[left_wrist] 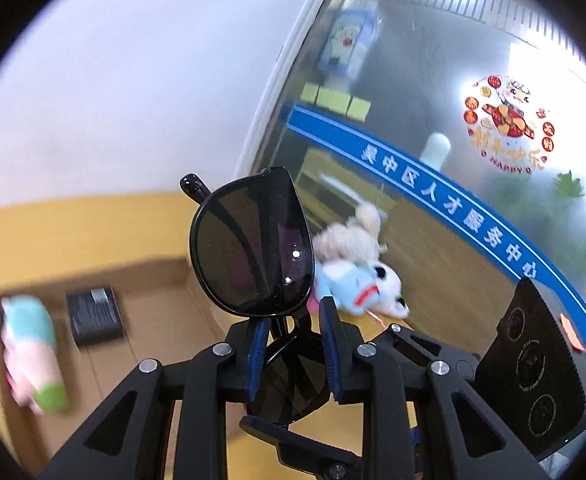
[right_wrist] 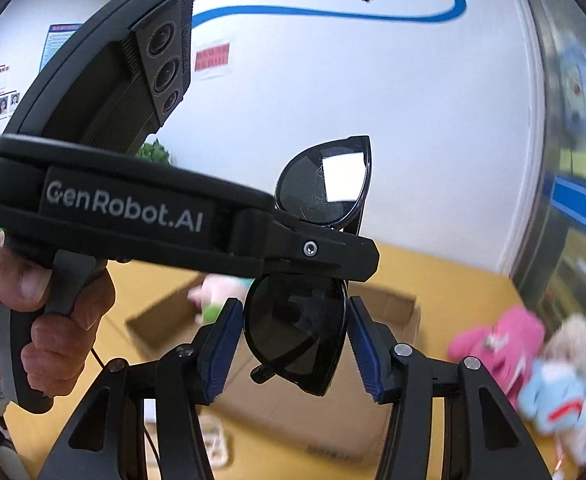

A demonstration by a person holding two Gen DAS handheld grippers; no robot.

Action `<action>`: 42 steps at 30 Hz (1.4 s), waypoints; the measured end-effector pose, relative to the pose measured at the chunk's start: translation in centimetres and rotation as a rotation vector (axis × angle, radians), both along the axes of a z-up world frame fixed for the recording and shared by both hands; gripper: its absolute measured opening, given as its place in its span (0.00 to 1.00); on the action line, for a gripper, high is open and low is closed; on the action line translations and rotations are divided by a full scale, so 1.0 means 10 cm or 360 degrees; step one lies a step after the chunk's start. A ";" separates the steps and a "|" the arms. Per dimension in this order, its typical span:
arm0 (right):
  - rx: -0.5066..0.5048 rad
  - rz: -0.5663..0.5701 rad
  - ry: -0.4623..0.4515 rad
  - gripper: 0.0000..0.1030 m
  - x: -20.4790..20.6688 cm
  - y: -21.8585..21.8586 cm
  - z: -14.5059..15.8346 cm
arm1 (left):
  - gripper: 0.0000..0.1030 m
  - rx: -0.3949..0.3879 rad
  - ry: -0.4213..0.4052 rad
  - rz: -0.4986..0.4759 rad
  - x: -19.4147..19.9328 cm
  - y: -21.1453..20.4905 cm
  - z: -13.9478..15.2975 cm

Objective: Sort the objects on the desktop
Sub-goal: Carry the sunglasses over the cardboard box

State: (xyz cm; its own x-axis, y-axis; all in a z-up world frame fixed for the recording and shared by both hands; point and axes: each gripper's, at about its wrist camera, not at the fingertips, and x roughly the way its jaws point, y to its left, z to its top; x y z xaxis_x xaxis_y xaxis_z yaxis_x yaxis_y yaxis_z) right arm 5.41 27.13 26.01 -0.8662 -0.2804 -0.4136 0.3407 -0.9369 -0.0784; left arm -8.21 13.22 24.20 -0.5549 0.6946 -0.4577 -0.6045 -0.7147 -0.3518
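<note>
Black sunglasses [left_wrist: 253, 248] are held up in the air above the yellow desk [left_wrist: 73, 228]. My left gripper [left_wrist: 289, 344] is shut on the sunglasses near their bridge, one lens sticking up, the other below the pads. In the right wrist view the left gripper [right_wrist: 333, 256] crosses from the left, clamping the sunglasses [right_wrist: 297, 328]. My right gripper [right_wrist: 293, 344] is open, its blue pads [right_wrist: 223, 348] on either side of the lower lens, apart from it.
An open cardboard box [left_wrist: 141, 320] on the desk holds a pastel plush [left_wrist: 33, 352] and a black item [left_wrist: 95, 316]. Plush toys [left_wrist: 357, 268] lie by a glass partition [left_wrist: 453, 160]; they show in the right wrist view [right_wrist: 541, 368] too. A white wall [right_wrist: 373, 100] is behind.
</note>
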 end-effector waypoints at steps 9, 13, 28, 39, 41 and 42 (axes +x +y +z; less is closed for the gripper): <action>0.0018 0.0076 -0.0024 0.50 -0.93 -0.05 0.41 | 0.23 0.0005 -0.0057 0.0049 -0.81 -0.15 0.14; 0.0030 0.0085 -0.0134 0.50 -1.40 -0.04 0.28 | 0.23 0.0003 -0.0170 0.0056 -1.27 -0.14 -0.13; -0.0050 0.0000 -0.0756 0.49 -2.99 0.32 -1.43 | 0.18 0.0004 -0.0831 0.0054 -2.69 0.18 -2.06; -0.0014 -0.0124 -0.1153 0.47 -3.36 0.46 -2.34 | 0.20 -0.0008 -0.1208 0.0078 -2.87 0.37 -2.98; -0.0011 -0.0173 -0.1168 0.35 -3.39 0.47 -2.36 | 0.24 -0.0041 -0.1224 0.0097 -2.87 0.35 -3.02; -0.0029 -0.0194 -0.1184 0.34 -3.41 0.50 -2.38 | 0.25 -0.0041 -0.1229 0.0108 -2.86 0.34 -3.01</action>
